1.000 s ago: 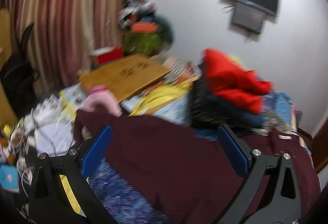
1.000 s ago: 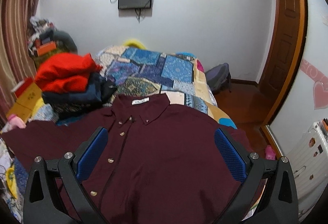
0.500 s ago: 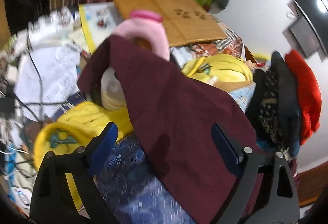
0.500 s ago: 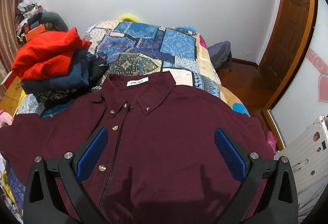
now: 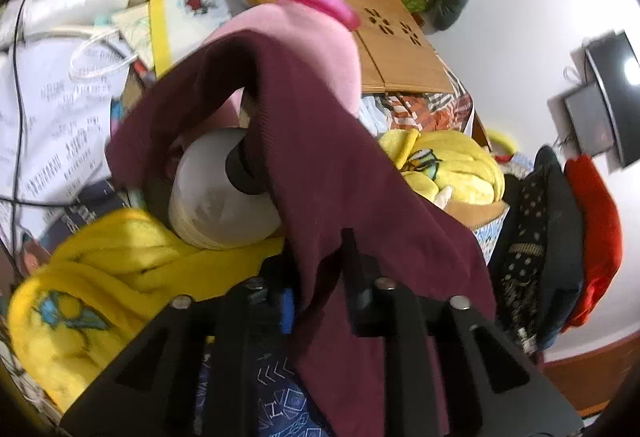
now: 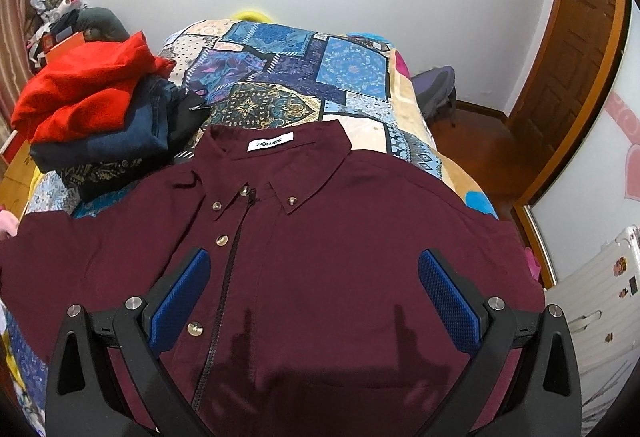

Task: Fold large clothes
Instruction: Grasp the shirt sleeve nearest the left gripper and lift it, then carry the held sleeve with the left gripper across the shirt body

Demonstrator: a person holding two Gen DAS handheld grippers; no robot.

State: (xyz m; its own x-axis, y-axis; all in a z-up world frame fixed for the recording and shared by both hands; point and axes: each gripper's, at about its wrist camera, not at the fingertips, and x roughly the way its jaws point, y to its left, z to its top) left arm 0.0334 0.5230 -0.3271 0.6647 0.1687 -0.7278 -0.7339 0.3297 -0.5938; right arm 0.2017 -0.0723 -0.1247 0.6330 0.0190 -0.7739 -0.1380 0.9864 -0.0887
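A dark maroon button-up shirt [image 6: 328,261] lies front up on the patchwork bedspread [image 6: 304,77], collar towards the far wall. My right gripper [image 6: 312,297] is open just above the shirt's chest, casting finger shadows on it. In the left wrist view the shirt's left sleeve [image 5: 320,165] drapes over clutter beside the bed. My left gripper [image 5: 316,297] is shut on that sleeve, the cloth pinched between its fingers.
A pile of folded clothes topped with a red garment [image 6: 88,93] sits at the bed's left. Under the sleeve are a white bottle [image 5: 216,197], a pink plush [image 5: 312,37], yellow blankets [image 5: 120,277] and a cardboard box [image 5: 360,37]. A wooden door [image 6: 576,77] stands right.
My left gripper has dropped to the sleeve and shut on it. My right gripper has come lower and closer over the shirt's chest, still open.
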